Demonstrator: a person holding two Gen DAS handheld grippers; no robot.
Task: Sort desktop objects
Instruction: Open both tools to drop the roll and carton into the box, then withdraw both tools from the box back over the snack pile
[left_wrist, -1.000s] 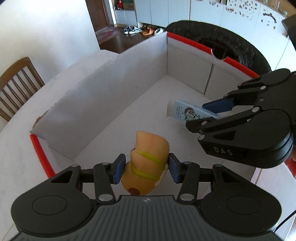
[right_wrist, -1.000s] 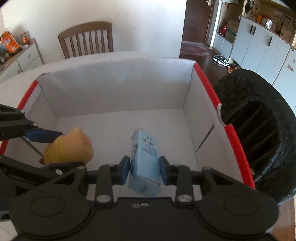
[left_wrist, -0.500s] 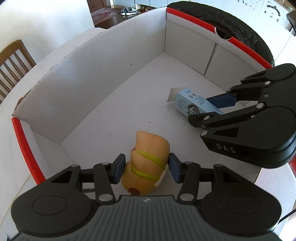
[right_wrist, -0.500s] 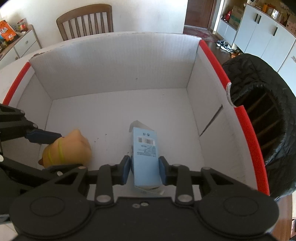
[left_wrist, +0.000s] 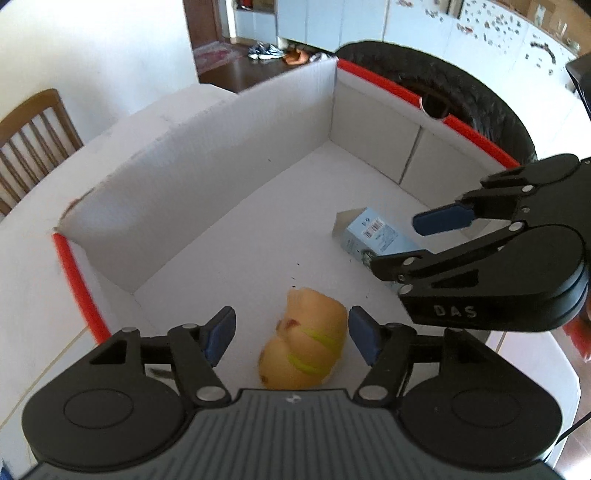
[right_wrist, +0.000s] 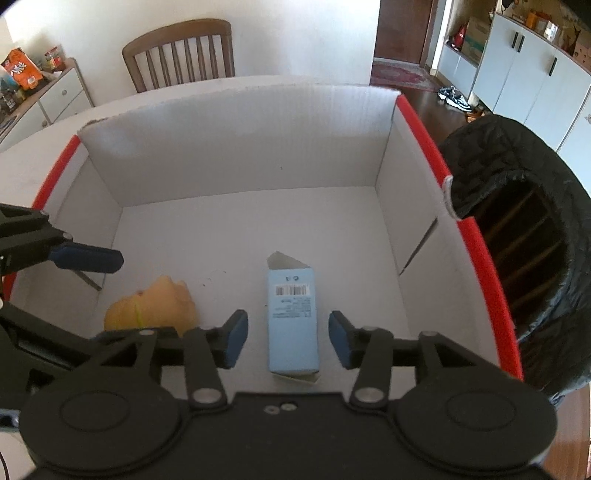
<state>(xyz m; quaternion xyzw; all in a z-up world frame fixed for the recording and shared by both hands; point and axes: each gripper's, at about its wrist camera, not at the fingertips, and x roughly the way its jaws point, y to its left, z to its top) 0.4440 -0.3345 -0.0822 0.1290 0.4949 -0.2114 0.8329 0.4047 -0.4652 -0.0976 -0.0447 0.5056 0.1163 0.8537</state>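
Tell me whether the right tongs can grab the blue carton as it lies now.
Probably yes. The carton lies flat on the box floor, right between the open right tongs, with nothing over it. The bun toy sits apart to its left.

Both wrist cameras look steeply down from just above into the white cardboard box (left_wrist: 207, 173). The left view faces its far right corner; the right view faces the back wall. Both share the box floor, the blue carton (right_wrist: 291, 317) and the yellow toy (left_wrist: 306, 347).
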